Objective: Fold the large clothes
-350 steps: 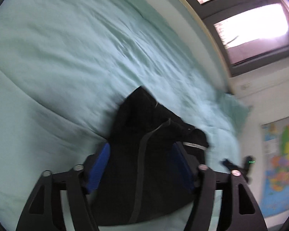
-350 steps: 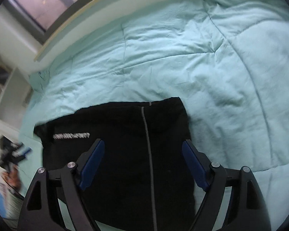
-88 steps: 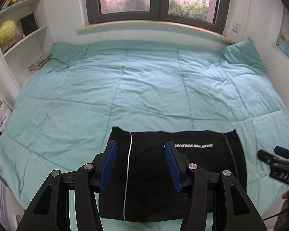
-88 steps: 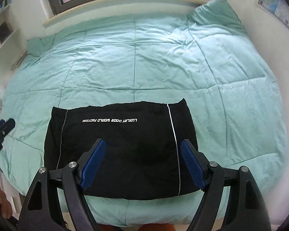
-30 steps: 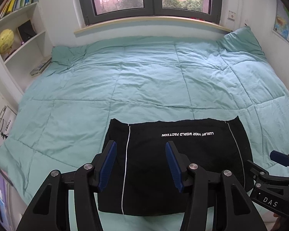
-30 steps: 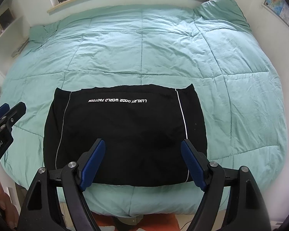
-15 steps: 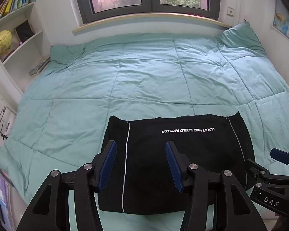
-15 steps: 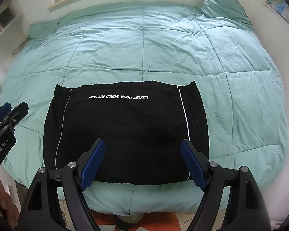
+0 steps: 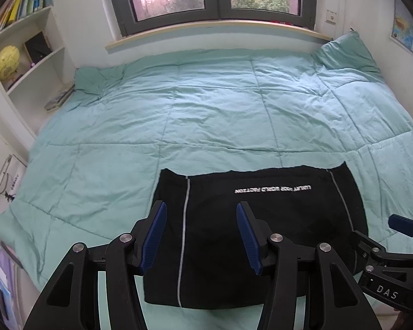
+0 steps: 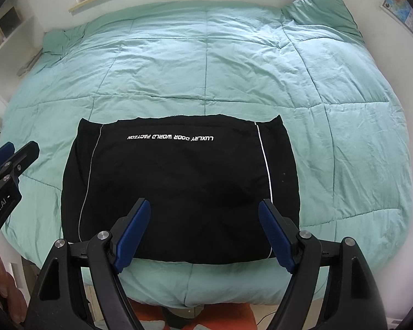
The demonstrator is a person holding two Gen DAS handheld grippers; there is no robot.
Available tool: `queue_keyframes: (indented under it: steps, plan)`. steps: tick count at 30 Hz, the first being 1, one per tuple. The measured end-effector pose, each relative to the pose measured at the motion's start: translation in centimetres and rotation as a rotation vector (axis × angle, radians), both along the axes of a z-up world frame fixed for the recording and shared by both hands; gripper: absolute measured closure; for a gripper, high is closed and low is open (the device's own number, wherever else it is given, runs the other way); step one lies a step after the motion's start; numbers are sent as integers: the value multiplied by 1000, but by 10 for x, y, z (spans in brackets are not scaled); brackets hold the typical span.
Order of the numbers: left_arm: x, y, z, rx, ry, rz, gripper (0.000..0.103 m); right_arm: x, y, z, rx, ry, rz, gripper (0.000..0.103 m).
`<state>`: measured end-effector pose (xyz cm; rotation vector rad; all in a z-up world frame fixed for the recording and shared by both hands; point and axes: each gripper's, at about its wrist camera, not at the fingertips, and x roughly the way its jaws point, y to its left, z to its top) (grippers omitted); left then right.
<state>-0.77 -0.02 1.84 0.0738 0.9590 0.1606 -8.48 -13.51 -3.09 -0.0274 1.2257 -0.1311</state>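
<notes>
My left gripper [image 9: 201,236] hangs half open and empty above the left part of the black garment [image 10: 179,189], which lies folded flat near the front edge of the green quilt [image 10: 234,63]. My right gripper [image 10: 203,233] is spread wide, also empty. I judge the fold nearly finished; any further fold should start from both near corners, lifted evenly.
</notes>
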Motion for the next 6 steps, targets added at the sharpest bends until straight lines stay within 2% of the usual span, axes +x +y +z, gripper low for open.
queue_keyframes:
  steps: [3, 6]
  plan:
    - [-1, 5, 1, 18, -19, 31, 49, 1, 0, -1, -3, 3, 5, 21]
    - [-1, 12, 3, 3, -34, 35, 49, 2, 0, -3, -3, 9, 10, 21]
